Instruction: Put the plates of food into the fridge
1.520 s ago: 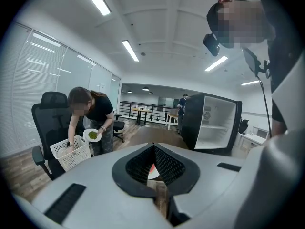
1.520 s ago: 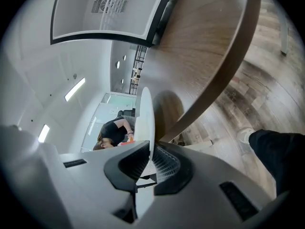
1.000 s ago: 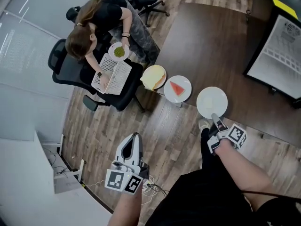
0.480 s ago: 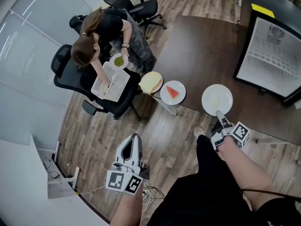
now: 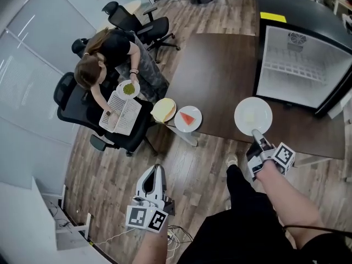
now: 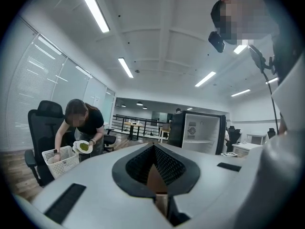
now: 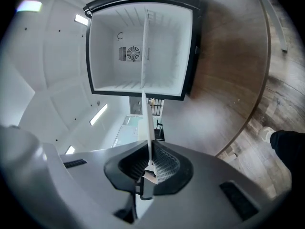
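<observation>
**Right tool carrying a white plate toward an open fridge**

The right tool (image 5: pixel 257 136) is clamping its jaws on the rim of a white plate (image 5: pixel 253 116). It is holding the plate flat in the air near the open front of the fridge (image 5: pixel 297 70), above the edge of the dark brown desk (image 5: pixel 220 76). Something pale is lying on the plate, too faint to name. In the right gripper view, the plate (image 7: pixel 147 120) is showing edge-on as a thin white line. It is running from the closed tool (image 7: pixel 151 166) toward the fridge (image 7: pixel 114 46), whose white inside is facing the camera.

The left tool (image 5: pixel 157 171) is hanging over the wood floor, well away from the fridge. In the left gripper view its jaws (image 6: pixel 154 166) are sitting together with nothing between them.

A plate with a red watermelon wedge (image 5: pixel 188 118) is resting at the desk end away from the fridge. A plate of pale bread-like food (image 5: pixel 164 110) is sitting just beside it. Farther still from the fridge, a person (image 5: pixel 104 54) is leaning over a black office chair (image 5: pixel 74 100), holding a plate of green food (image 5: pixel 128 88) above a white basket (image 5: pixel 120 113).
</observation>
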Demonstrator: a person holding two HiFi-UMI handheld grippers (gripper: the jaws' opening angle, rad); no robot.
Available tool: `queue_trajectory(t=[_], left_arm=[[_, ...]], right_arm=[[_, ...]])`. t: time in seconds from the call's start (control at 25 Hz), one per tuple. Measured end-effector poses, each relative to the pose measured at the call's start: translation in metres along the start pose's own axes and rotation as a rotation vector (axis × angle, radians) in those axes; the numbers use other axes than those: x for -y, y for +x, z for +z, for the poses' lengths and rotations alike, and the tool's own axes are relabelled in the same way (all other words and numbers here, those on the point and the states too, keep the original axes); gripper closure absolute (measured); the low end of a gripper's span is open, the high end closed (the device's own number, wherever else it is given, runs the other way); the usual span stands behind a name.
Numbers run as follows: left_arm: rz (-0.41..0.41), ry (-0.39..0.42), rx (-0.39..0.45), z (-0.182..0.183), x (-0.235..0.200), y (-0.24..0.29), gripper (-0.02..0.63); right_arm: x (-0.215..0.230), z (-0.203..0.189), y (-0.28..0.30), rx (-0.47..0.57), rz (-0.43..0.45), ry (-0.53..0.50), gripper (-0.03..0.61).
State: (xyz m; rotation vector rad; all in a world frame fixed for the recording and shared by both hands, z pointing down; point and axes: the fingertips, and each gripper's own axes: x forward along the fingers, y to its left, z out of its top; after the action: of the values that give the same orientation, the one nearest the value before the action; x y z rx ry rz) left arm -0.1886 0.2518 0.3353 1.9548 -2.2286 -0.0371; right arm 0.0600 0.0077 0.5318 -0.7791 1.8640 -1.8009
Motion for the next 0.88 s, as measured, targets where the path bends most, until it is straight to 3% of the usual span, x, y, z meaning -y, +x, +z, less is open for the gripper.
queue_trajectory(t=[0.52,0.88], left_arm=[[-0.151,0.091,0.089,0.052,0.064,0.084,0.609],[-0.247,0.082,0.064,0.051,0.103,0.168,0.609]], right_arm=[[-0.067,0.099,-0.019,0.106,0.039,-0.045,0.558],[-0.083,0.162,-0.012,0.159,0.056,-0.023,0.558]])
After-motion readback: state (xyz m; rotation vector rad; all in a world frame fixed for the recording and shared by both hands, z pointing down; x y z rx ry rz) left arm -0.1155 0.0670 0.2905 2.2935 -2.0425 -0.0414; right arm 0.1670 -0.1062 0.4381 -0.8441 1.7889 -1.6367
